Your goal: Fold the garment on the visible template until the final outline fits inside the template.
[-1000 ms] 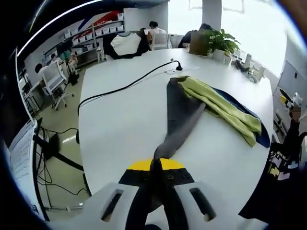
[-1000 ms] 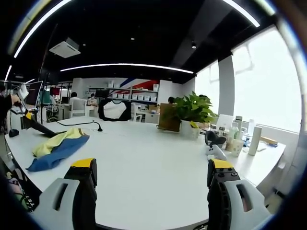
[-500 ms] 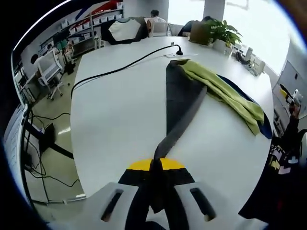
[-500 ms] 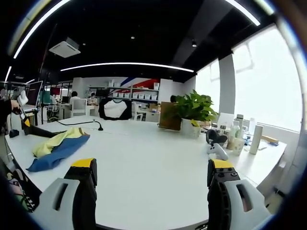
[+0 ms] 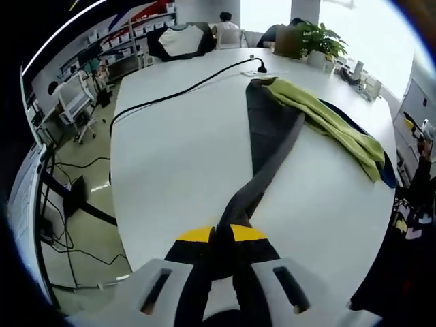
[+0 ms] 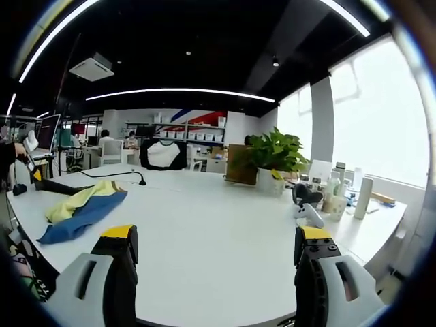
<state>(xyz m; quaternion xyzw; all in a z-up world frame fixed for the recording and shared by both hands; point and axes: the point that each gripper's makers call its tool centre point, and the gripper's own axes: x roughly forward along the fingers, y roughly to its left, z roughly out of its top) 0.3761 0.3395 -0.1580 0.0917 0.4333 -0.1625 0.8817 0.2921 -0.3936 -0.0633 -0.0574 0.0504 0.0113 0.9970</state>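
Note:
In the left gripper view my left gripper (image 5: 222, 238) is shut on the dark grey part of the garment (image 5: 269, 146), which stretches taut from the jaws across the white table (image 5: 177, 150) to its yellow-green part (image 5: 327, 122) and a blue piece beneath it (image 5: 388, 174). In the right gripper view my right gripper (image 6: 214, 255) stands open over the table (image 6: 225, 225), nothing between its fingers. Far to its left lies the yellow and blue garment (image 6: 82, 204), with the left gripper (image 6: 34, 178) holding the grey strip at the table's left edge.
A black cable (image 5: 177, 95) runs across the table to a plug near the garment. A potted plant (image 6: 272, 160), bottles and a white gadget (image 6: 310, 214) stand at the table's far right. Chairs, desks and people sit beyond the table; floor cables lie left of it.
The left gripper has shifted slightly, still pulling the grey fabric taut. The right gripper has not moved.

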